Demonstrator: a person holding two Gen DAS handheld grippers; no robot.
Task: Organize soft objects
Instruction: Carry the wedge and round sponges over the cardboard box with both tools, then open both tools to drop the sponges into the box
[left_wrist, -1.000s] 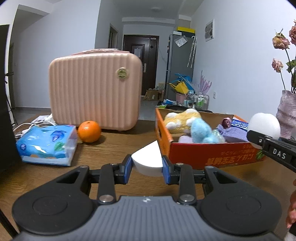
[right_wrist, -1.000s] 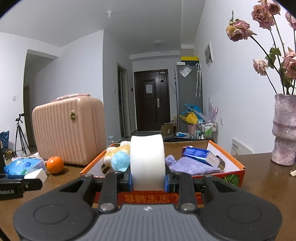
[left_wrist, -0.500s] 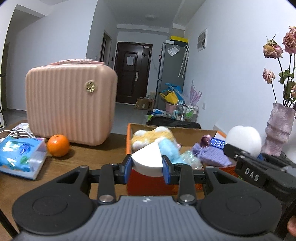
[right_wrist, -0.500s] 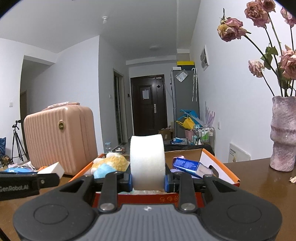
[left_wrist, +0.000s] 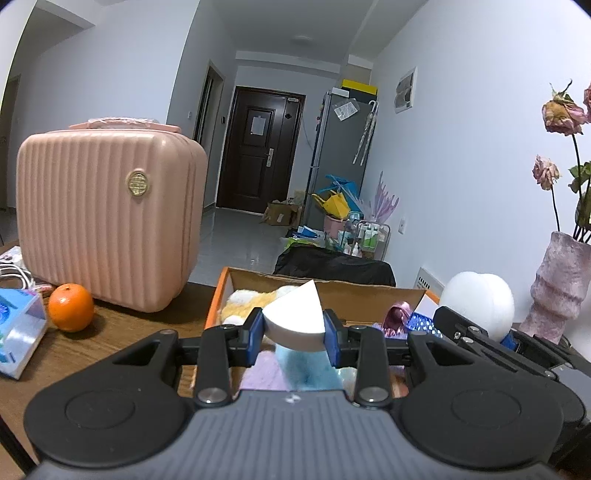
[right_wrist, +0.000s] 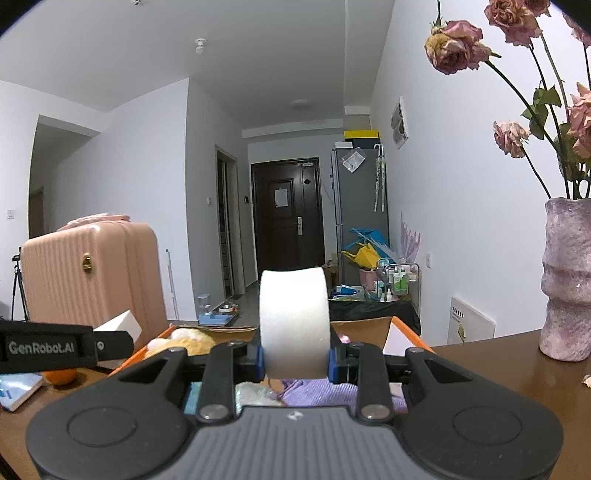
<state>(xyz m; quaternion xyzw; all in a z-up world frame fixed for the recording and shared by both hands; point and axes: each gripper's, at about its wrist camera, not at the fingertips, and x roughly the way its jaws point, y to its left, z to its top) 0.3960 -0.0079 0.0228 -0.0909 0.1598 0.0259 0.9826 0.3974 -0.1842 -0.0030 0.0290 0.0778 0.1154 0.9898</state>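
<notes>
Now both carry loads over the orange box (left_wrist: 216, 306); left gripper (left_wrist: 293, 332) clamps a white wedge (left_wrist: 295, 321), right gripper (right_wrist: 295, 356) a foam roll (right_wrist: 293, 325); next, seemingly, lowering and letting go.

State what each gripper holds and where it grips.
Left gripper: wedge-shaped white sponge, pinched by its flat sides. Right gripper: rounded white sponge, clamped low across its flat sides.
</notes>
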